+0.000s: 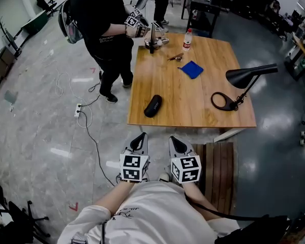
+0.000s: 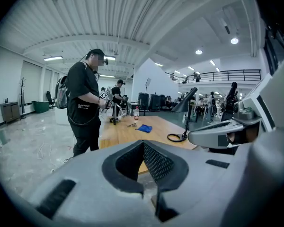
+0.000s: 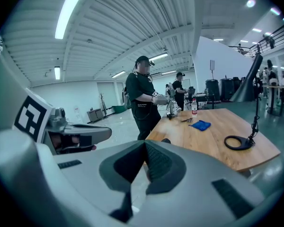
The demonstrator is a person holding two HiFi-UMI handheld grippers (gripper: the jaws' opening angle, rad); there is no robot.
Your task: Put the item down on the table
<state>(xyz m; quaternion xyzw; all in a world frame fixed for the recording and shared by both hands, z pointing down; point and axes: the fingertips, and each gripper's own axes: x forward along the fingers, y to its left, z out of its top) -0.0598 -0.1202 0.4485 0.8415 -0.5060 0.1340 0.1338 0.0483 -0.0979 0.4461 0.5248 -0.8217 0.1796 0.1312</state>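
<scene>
At the far left of the head view, a white power strip lies on the grey floor with a cable trailing from it. Just right of it, a person in black stands at the far left corner of the table, with both hands over that corner.

The left gripper is held close to the wearer's chest, over the floor and short of the table's near edge. In its own view the jaws are fully together, pad against pad, with nothing between them. The right gripper hangs just beside it at the same height. Its jaws are likewise closed tip to tip and empty.

A black case lies flat on the table near the near-left corner, the closest thing to both grippers but well apart from them (neither gripper carries any item).

Farther back on the table is a small metal tool, too small to identify, with a clear bottle standing upright behind it. A blue cloth lies just right of the tool. Toward the right edge a black desk lamp leans over its ring-shaped base.

A slatted wooden bench stands on the floor below the table's near-right corner, to the right of the right gripper.
</scene>
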